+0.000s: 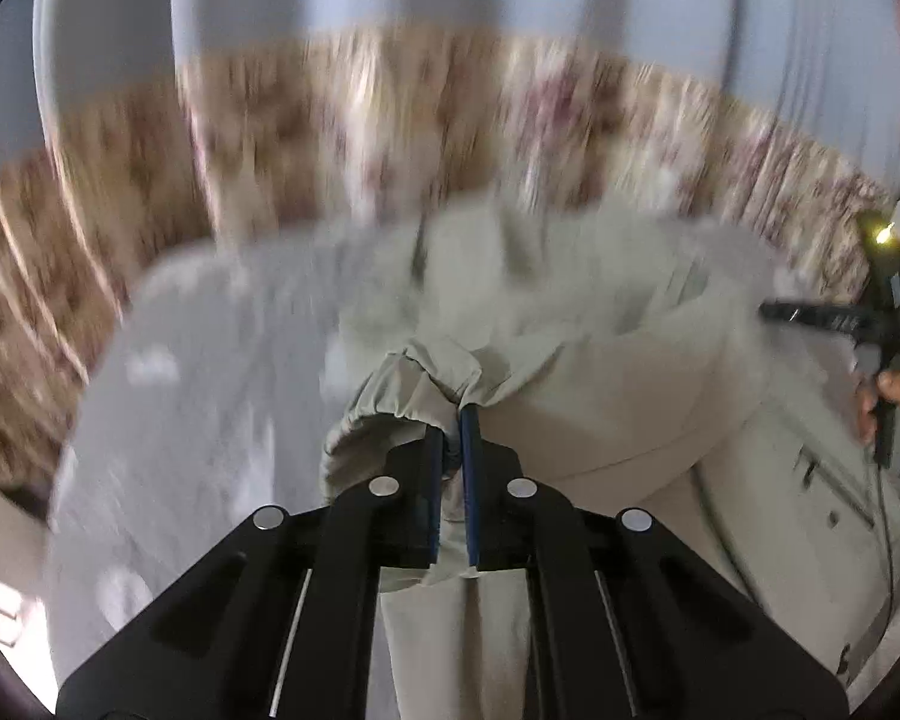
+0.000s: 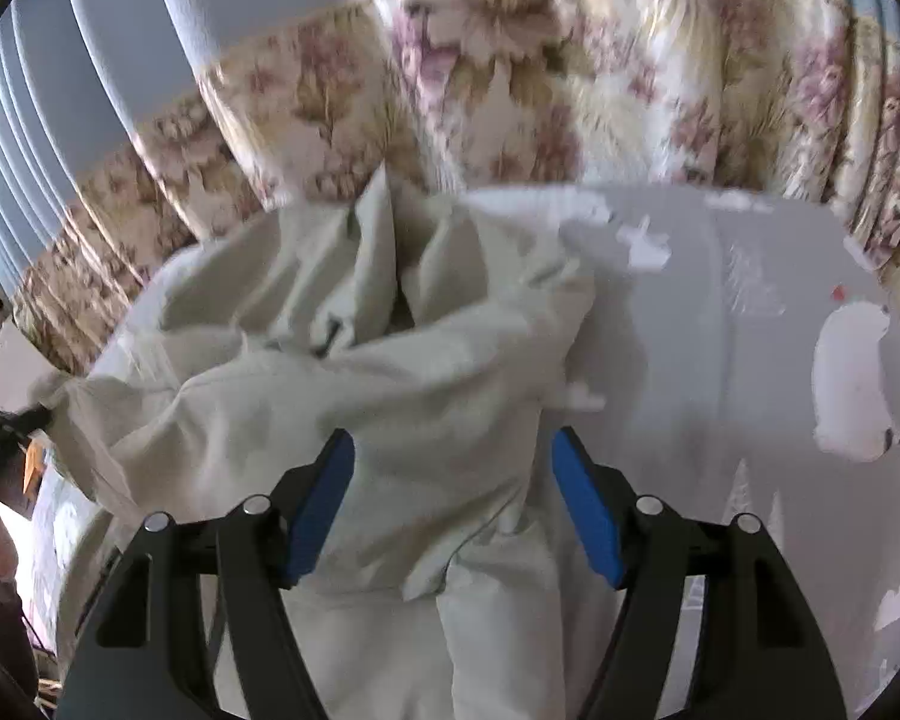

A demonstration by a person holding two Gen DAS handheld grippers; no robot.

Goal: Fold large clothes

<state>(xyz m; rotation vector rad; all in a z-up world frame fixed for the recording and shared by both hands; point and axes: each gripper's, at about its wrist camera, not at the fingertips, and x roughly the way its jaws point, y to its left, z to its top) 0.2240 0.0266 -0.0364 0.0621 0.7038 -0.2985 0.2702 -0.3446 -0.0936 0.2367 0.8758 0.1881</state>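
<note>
Curtain (image 2: 510, 78): hangs behind the scene, plain grey-blue above, a floral cream and pink band below.
Bed cover (image 2: 720, 360): pale grey with white printed shapes, spread flat under the garment; bare on the right of the right wrist view.
Jacket (image 2: 342, 372): large, light beige, lying rumpled on the bed cover, bunched into folds toward the curtain.
Sleeve cuff (image 1: 414, 384): elastic-gathered end of the jacket, raised off the cover; the background is blurred.
Left gripper (image 1: 450, 426): blue pads pressed together, pinching the sleeve cuff.
Right gripper (image 2: 453, 450): blue pads spread wide apart over the jacket's body, clamping nothing; whether they touch the cloth is unclear.
</note>
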